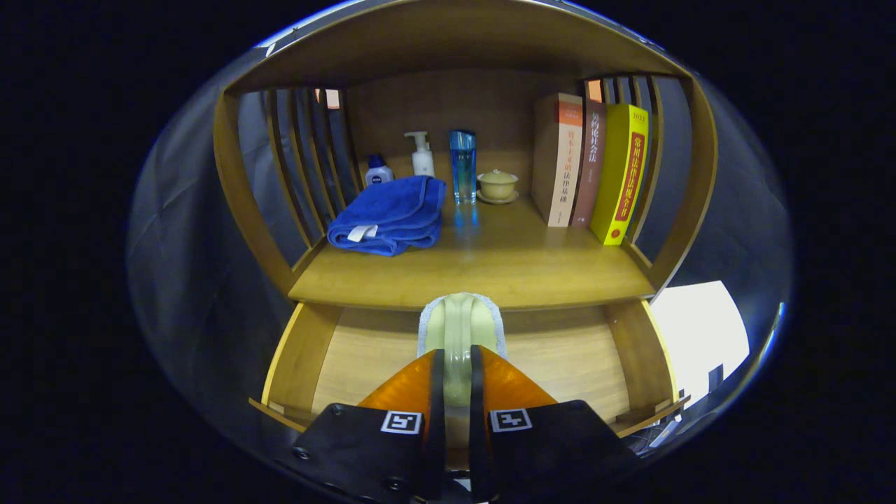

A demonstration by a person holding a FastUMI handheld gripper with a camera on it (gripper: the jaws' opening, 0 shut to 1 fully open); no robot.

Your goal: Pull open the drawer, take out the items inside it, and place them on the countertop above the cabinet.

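The wooden drawer (299,358) stands pulled open below the countertop (504,269) of the cabinet. My gripper (456,355) is over the drawer, shut on a pale green item with a white textured rim (458,318). That item stands upright between both fingers, and its rounded top reaches the countertop's front edge. What shows of the drawer floor on either side of the fingers is bare wood; the part under the gripper is hidden.
On the countertop lie a folded blue towel (388,213) at the left, two small white bottles (422,155) behind it, a blue glass (463,166), a lidded cup (498,185), and three upright books (588,164) at the right. Slatted side walls enclose the shelf.
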